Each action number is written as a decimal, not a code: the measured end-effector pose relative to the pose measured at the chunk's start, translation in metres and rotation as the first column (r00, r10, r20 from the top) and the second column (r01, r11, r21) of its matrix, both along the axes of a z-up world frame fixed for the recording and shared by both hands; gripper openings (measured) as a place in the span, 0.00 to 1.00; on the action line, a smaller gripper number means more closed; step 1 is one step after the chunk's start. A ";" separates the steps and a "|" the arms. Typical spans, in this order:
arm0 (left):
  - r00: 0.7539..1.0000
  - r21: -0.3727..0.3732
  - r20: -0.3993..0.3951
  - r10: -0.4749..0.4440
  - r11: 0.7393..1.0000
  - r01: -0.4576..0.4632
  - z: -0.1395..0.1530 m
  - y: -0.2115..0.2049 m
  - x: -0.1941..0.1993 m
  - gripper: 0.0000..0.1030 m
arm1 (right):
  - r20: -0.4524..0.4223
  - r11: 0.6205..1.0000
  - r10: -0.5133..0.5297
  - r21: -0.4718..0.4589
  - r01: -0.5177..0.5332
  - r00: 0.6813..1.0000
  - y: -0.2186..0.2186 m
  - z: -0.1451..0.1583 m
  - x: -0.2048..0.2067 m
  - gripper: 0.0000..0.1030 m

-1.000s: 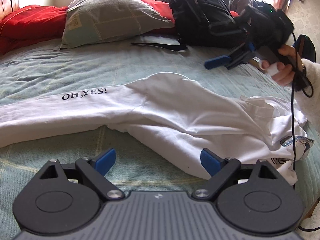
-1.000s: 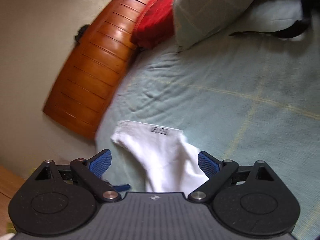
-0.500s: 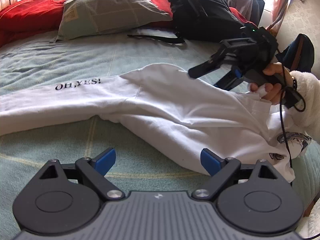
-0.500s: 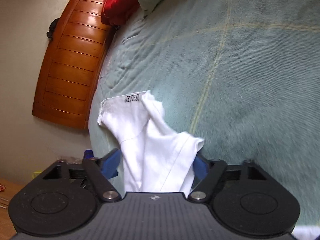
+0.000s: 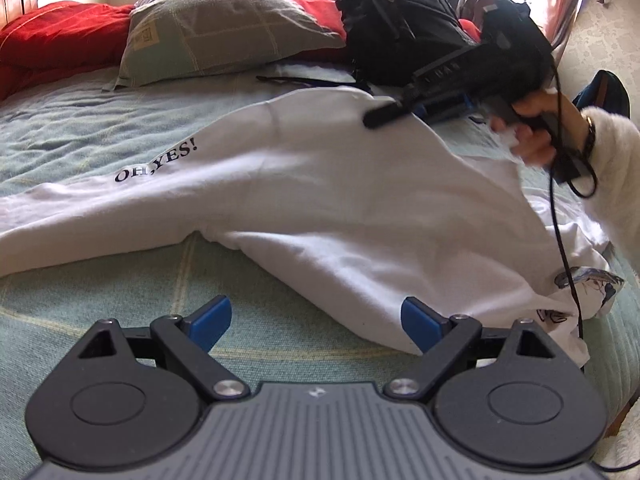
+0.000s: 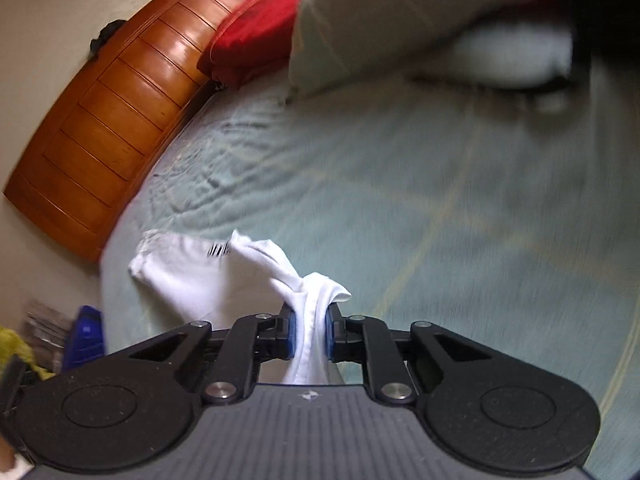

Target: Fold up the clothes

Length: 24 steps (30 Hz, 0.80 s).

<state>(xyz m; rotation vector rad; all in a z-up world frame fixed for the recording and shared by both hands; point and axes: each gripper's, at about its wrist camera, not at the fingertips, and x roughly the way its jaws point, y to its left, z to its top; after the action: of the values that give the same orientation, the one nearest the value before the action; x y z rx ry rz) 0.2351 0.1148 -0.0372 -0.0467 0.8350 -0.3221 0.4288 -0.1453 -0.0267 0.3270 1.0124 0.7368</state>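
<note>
My right claw [image 6: 309, 334] pinches the white cotton sweatshirt [image 5: 320, 216], whose long axis runs along the bed's [image 5: 100, 132] near edge; my left claw [image 5: 316, 320] gapes empty beside its hem.

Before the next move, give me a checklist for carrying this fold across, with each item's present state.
1. Right hand-held gripper clamped on the white sweatshirt: ok, cloth is pinched between its blue pads.
2. Left hand-held gripper free to pin: ok, open and holding nothing.
3. Left one placed on the hem: not ok, only its right pad reaches the cloth edge.
4. Sleeve with the OH,YES! print lying flat: ok.
5. Blanket ahead free of clutter: ok, though blurred.
6. Cable clear of the cloth: not ok, it drapes across it.
</note>
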 end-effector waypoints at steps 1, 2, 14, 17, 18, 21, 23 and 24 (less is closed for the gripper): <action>1.000 0.000 0.004 0.002 1.000 -0.002 0.000 -0.001 0.000 0.89 | 0.025 1.000 -0.001 -0.022 0.002 1.000 0.002 0.006 0.004 0.15; 1.000 0.000 0.008 0.005 1.000 -0.005 0.000 -0.001 0.000 0.89 | 0.047 0.999 -0.004 -0.043 0.006 0.999 0.003 0.011 0.008 0.14; 0.999 0.008 0.025 0.025 1.000 -0.025 0.005 -0.003 -0.002 0.89 | 0.079 0.961 -0.116 -0.243 0.132 0.990 0.020 -0.003 0.076 0.15; 0.999 0.010 0.028 0.028 1.000 -0.029 0.006 -0.003 -0.002 0.89 | 0.005 0.971 -0.108 -0.213 0.107 0.994 0.013 -0.014 0.075 0.22; 0.999 0.011 0.029 0.030 0.999 -0.030 0.007 -0.003 -0.003 0.89 | -0.005 0.975 -0.102 -0.201 0.099 0.995 0.010 -0.014 0.072 0.23; 0.999 0.016 0.028 0.036 0.999 -0.037 0.008 -0.005 -0.003 0.89 | -0.025 0.985 -0.112 -0.134 0.107 0.993 -0.014 -0.001 0.056 0.32; 0.999 0.025 0.018 0.048 0.999 -0.048 0.009 -0.010 -0.003 0.89 | -0.013 0.989 -0.116 -0.098 0.114 0.993 -0.034 0.016 0.039 0.36; 0.998 0.030 0.013 0.054 0.998 -0.054 0.010 -0.013 -0.004 0.89 | -0.003 0.988 -0.123 -0.098 0.122 0.992 -0.045 0.023 0.029 0.38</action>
<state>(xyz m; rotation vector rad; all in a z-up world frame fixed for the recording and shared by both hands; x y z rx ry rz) 0.2315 0.1017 -0.0273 -0.0388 0.8250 -0.2586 0.4573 -0.1900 -0.0036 0.3050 1.0240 0.5735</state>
